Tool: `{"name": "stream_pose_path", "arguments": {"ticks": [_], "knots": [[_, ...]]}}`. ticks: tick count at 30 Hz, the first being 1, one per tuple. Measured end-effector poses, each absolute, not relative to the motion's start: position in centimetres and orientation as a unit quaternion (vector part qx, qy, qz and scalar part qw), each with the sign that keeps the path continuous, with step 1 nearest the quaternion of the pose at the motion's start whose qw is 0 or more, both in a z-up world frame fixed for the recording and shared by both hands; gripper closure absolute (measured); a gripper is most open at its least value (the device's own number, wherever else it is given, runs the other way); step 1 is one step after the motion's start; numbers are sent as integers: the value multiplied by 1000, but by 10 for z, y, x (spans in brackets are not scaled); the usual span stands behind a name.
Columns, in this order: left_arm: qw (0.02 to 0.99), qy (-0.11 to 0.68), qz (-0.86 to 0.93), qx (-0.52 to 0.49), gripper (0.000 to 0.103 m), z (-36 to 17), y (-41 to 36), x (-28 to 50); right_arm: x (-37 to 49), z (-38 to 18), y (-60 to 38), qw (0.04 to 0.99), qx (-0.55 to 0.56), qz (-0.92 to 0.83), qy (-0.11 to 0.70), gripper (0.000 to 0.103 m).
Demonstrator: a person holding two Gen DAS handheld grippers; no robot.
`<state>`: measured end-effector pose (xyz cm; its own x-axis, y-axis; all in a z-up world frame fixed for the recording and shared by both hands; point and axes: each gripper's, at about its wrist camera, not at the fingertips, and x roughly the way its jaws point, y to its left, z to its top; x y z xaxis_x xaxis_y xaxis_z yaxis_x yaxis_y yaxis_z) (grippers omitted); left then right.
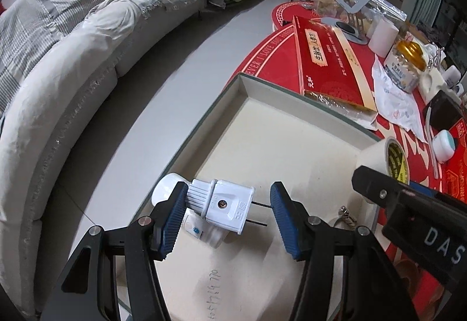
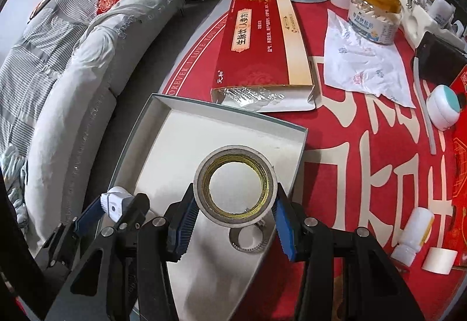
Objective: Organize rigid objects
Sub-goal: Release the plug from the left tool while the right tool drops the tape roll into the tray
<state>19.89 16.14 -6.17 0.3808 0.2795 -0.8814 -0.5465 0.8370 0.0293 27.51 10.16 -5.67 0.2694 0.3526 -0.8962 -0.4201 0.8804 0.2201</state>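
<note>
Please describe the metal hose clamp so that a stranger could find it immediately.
Look in the shallow cream tray at the red table's near edge. Beneath the tape roll held in the right tongs lies the hose clamp: the only bare metal ring.

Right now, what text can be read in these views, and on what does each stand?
"生脉饮(人参方)": red box.
"元和": same box, lower corner.
"FOREVER I LOVE YOU": border of the red tablecloth.
"DAS": right gripper's body, left wrist view.
Jar label, plug markings, handwritten digits on tray: not legible.
</note>
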Motion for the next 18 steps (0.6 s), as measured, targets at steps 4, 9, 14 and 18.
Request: {"name": "stream_pose_path", "arguments": {"ticks": [4,9,14,18], "knots": [[820,501,246,-128,41,-68,159,203,278,-63,106,794,-32,242,557,53],[821,504,237,-127,41,-73,157,209,283,-71,109,790,-33,243,562,53],[825,506,230,-102,24,-75,148,213,287,-77,110,781,-30,245,573,41],[831,496,233,-97,17,-68,146,210,286,-66,99,798,-13,242,551,9]]}}
